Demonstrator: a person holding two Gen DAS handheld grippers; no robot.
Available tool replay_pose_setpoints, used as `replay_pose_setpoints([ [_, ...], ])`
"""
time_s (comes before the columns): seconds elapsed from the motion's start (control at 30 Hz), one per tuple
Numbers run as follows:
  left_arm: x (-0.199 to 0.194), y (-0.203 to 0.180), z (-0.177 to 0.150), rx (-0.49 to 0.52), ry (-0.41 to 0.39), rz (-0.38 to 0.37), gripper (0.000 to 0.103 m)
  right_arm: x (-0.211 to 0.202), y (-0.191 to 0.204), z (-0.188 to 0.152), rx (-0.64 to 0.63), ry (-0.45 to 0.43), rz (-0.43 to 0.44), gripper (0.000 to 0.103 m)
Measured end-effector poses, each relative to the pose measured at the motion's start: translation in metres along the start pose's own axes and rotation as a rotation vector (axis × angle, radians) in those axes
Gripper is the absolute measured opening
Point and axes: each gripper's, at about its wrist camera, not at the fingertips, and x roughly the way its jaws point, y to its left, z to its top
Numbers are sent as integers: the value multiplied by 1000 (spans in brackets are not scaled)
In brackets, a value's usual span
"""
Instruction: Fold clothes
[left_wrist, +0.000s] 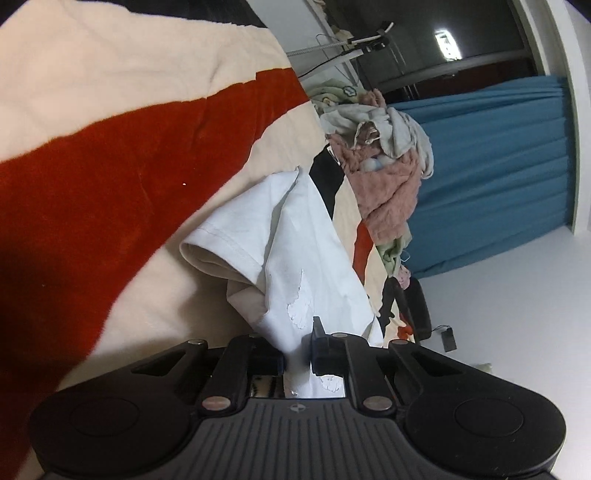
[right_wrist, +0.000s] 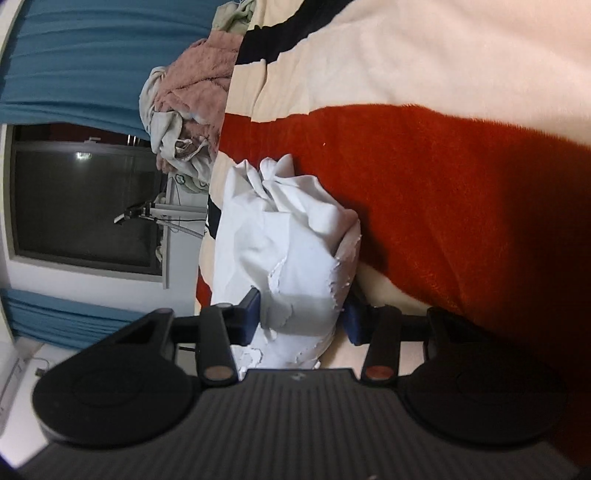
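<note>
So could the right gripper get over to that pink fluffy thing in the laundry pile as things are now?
Probably not yet. The right gripper has a thick bunch of the white t-shirt between its fingers, so it would have to let that go first. The pink fleece garment lies farther along the striped blanket, beyond the shirt.
</note>
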Motion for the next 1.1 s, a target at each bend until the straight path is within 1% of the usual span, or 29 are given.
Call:
replay_pose_setpoints([
  [0.07, -3, 0, -2, 2, -3, -2, 13, 3, 2, 3, -16, -4, -2, 45],
  [0.1, -5, 0, -2, 2, -5, -4, 13, 3, 5, 3, -29, -7, -6, 37],
  [0.17, -8, 0, -3, 2, -8, -7, 12, -1, 7, 4, -61, -20, -13, 25],
  [0.2, -11, 0, -5, 4, -9, -7, 12, -4, 7, 4, -67, -28, -8, 23],
  [0.27, -16, 0, -8, 0, -12, -15, 12, -11, 9, 3, -79, -44, 10, 22],
  [0.43, -28, -9, -10, -13, -8, -86, 11, -33, 25, 2, -154, -92, 48, 20],
  [0.47, -31, -12, -12, -2, -4, -95, 11, -39, 28, 2, -169, -104, 56, 20],
  [0.57, -41, -27, -15, 76, 19, -99, 11, -56, 37, 4, -194, -125, 82, 19],
  [0.7, -50, -46, -16, 126, 59, -127, 11, -78, 47, 11, -186, -127, 105, 19],
  [0.83, -54, -77, -21, 192, 82, -148, 11, -98, 60, 21, -160, -149, 115, 19],
  [0.93, -47, -102, -23, 190, 118, -174, 11, -109, 76, 41, -139, -171, 120, 19],
  [0.97, -40, -114, -22, 195, 137, -172, 11, -111, 80, 48, -132, -178, 119, 19],
  [1.03, -17, -142, -19, 223, 175, -156, 11, -112, 88, 69, -134, -183, 105, 19],
  [1.1, 8, -170, -17, 250, 180, -147, 11, -110, 95, 95, -144, -177, 83, 20],
])
